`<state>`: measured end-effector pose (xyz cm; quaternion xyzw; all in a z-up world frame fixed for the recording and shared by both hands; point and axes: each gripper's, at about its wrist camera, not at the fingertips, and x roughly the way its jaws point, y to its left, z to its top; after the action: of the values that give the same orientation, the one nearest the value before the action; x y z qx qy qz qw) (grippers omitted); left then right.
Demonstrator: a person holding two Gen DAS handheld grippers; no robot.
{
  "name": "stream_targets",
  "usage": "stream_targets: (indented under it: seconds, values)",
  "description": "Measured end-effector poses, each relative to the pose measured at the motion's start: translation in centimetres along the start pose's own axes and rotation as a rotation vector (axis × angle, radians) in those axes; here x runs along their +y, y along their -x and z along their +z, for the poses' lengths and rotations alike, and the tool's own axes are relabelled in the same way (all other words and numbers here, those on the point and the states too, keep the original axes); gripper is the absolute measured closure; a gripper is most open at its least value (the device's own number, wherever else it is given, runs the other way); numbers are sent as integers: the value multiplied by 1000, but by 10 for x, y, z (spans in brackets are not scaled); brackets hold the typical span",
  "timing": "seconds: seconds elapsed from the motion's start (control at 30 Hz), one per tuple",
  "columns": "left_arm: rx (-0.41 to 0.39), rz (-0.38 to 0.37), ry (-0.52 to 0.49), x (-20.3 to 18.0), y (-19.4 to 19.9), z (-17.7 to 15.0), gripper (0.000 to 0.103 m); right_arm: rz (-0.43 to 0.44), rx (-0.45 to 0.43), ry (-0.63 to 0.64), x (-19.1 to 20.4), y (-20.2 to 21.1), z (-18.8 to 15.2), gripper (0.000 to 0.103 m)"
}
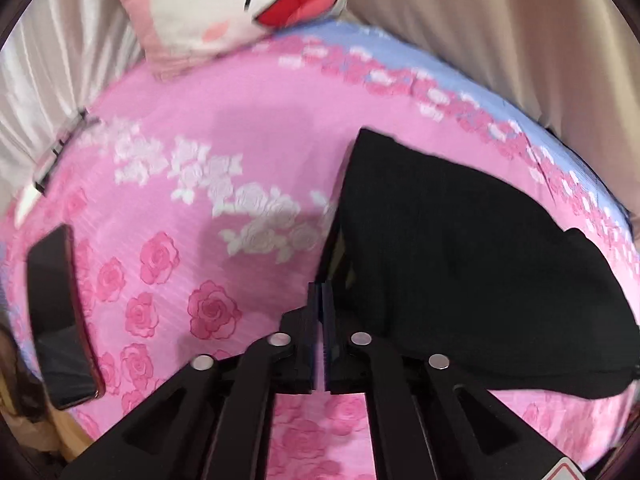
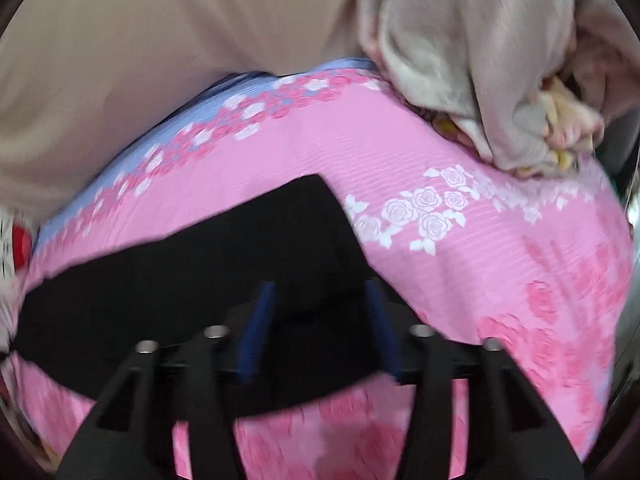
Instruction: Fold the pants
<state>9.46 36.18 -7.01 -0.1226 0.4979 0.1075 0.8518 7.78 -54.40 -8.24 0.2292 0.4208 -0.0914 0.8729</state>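
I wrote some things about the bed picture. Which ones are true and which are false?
1. The pants are black. True.
2. The pants hang in the air. False: they lie on the pink sheet.
3. A phone lies on the sheet. True.
4. The right gripper is shut tight. False: its fingers stand apart, nothing pinched between them.
5. The pillow is green. False: it is pink and white.
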Motion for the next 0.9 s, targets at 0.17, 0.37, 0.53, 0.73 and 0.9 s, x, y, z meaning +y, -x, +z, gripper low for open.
stream_targets:
  seconds: [0.17, 0.37, 0.53, 0.73, 0.9]
  values:
    - [-57, 49, 57, -6, -7, -9, 16, -4, -28, -67, -1, -14, -3, 60]
    - [-40, 29, -11, -35, -16, 10, 96, 62, -138, -8, 45, 28, 18, 91]
    - [36, -10, 23, -5, -6, 14, 94, 63, -188, -31, 31, 94, 13, 91]
    - [22, -14, 39, 0, -19, -6, 83, -13, -39, -180, -35, 26, -41, 86]
    - [-8, -23, 90, 4, -5, -1, 37, -255, -112, -135, -20, 55, -47, 52]
